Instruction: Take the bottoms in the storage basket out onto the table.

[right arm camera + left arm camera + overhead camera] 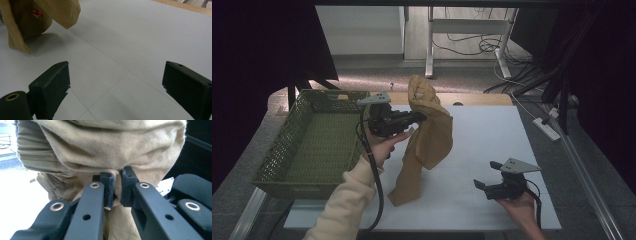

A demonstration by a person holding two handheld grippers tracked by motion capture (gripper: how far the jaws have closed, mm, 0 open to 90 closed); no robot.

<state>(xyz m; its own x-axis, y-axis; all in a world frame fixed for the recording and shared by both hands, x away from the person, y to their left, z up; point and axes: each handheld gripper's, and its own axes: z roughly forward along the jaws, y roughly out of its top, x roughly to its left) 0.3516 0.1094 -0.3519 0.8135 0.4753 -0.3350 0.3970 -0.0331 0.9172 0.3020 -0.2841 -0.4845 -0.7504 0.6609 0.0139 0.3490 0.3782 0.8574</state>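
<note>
**Tan garment lifted beside the basket**

At the left, a green basket [314, 142] stands on the white worktop [492, 145], open and probably waiting for clothes. Just right of it, the left gripper [421, 118] has its jaws pinched on a fold of the tan garment [427, 135], which hangs with its lower end touching the worktop. At the near right, the right gripper [484, 175] has wide jaws and holds nothing, perhaps ready to help.
</note>
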